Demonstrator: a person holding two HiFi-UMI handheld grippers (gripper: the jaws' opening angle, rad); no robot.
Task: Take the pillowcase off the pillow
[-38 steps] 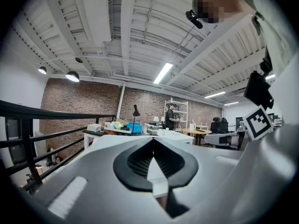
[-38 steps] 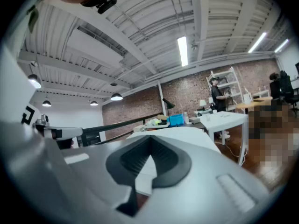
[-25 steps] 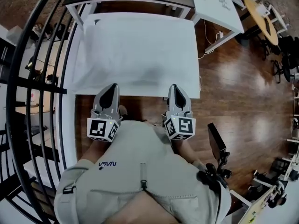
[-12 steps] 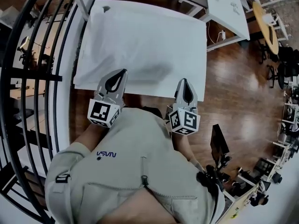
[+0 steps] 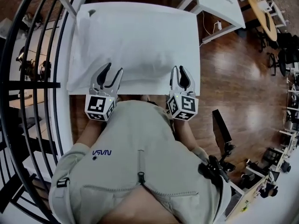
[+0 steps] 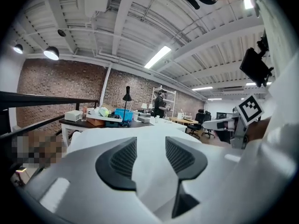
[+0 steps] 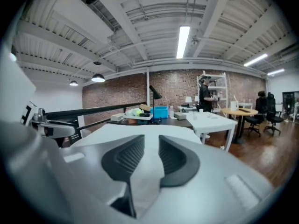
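A white pillow in its pillowcase [image 5: 135, 41] lies flat on a white table [image 5: 74, 85], filling most of it. My left gripper [image 5: 113, 69] reaches over the pillow's near edge at the left. Its jaws have just been opening and stand apart, with the white pillowcase [image 6: 148, 139] showing in the gap and neither pad pressing on it. My right gripper [image 5: 178, 70] is at the near edge further right. Its jaws have also just been opening, by a narrower gap, and white fabric [image 7: 150, 171] lies between them without being pinched.
A black railing [image 5: 28, 78] runs along the left. A dark desk with a blue box [image 6: 122, 114] stands behind the pillow's far end. A white table [image 5: 219, 3] and a round wooden one [image 5: 261, 13] are at the back right. A person [image 6: 160, 104] stands far off.
Both grippers have moved forward from the person's chest to the pillow's near edge. Both pairs of jaws, shut before, now stand apart.
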